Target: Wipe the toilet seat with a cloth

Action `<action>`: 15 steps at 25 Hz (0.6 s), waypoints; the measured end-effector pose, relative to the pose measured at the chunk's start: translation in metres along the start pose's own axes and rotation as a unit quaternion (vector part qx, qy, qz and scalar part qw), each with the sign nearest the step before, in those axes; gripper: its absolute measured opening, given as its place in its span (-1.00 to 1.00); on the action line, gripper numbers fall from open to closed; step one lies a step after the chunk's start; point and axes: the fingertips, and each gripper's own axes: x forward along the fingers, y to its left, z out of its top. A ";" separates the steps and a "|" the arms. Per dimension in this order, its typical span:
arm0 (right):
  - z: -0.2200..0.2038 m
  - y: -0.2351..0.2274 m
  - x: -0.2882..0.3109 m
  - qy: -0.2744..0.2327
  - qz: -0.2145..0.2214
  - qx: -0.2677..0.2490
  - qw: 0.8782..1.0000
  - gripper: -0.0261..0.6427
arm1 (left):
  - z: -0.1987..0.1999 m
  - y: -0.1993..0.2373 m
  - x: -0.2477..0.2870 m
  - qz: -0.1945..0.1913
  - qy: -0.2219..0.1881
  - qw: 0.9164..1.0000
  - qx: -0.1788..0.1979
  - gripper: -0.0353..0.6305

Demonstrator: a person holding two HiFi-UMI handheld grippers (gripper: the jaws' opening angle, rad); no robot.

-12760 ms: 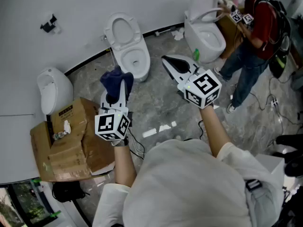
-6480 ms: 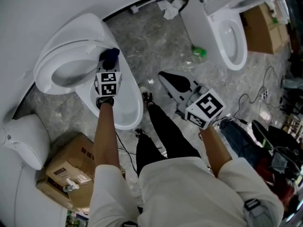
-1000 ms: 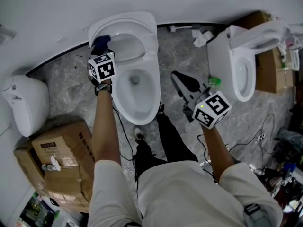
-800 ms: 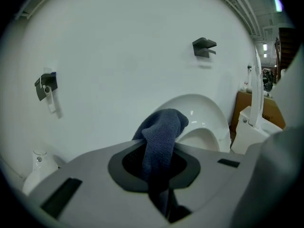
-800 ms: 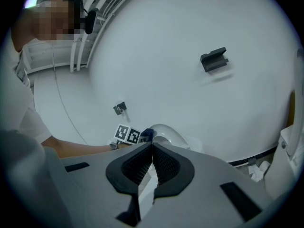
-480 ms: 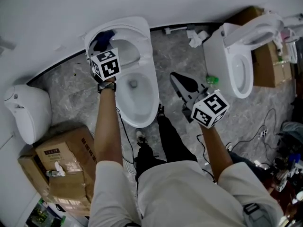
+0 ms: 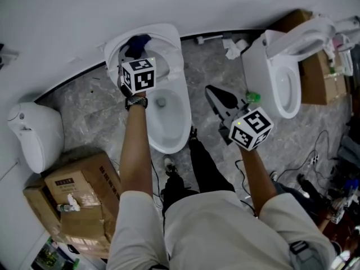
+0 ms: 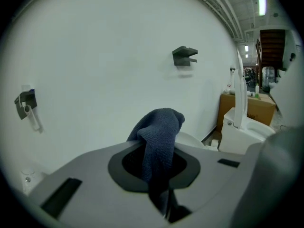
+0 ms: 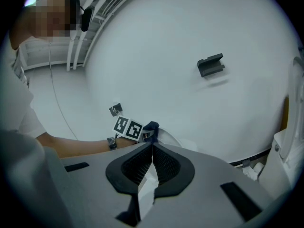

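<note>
A white toilet (image 7: 169, 125) stands against the wall with its seat (image 7: 169, 46) tipped up. My left gripper (image 7: 136, 59) is shut on a dark blue cloth (image 7: 136, 45), which rests against the upper part of that raised seat. In the left gripper view the cloth (image 8: 159, 134) bulges up from between the jaws and hides their tips. My right gripper (image 7: 212, 92) hangs over the floor to the right of the bowl, shut with nothing in it. The right gripper view shows its pads (image 9: 161, 163) pressed together, with the left gripper's marker cube (image 9: 127, 127) beyond.
A second toilet (image 7: 281, 77) stands at the right, with a green bottle (image 7: 253, 97) on the floor beside it. A white fixture (image 7: 31, 134) and cardboard boxes (image 7: 79, 193) are at the left. Cables (image 7: 315, 151) run over the grey floor. Brackets (image 8: 184, 56) stick out of the wall.
My left gripper has slid right along the top of the raised seat, taking the cloth with it. The right gripper has hardly moved.
</note>
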 end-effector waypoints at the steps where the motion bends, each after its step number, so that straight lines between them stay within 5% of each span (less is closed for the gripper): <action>1: 0.003 0.000 0.001 -0.001 -0.001 -0.003 1.000 -0.84 | 0.005 -0.004 -0.003 -0.009 -0.006 1.000 -0.004 -0.77; 6: 0.030 0.002 0.010 -0.009 0.001 -0.026 1.000 -0.83 | 0.034 -0.022 -0.036 -0.088 -0.064 0.994 -0.012 -0.77; 9: 0.046 -0.002 0.019 -0.010 0.011 -0.036 0.999 -0.83 | 0.041 -0.022 -0.067 -0.133 -0.087 0.986 -0.048 -0.77; 15: 0.074 -0.012 0.059 -0.002 0.033 -0.060 0.998 -0.83 | 0.050 0.022 -0.142 -0.151 -0.146 0.971 -0.117 -0.77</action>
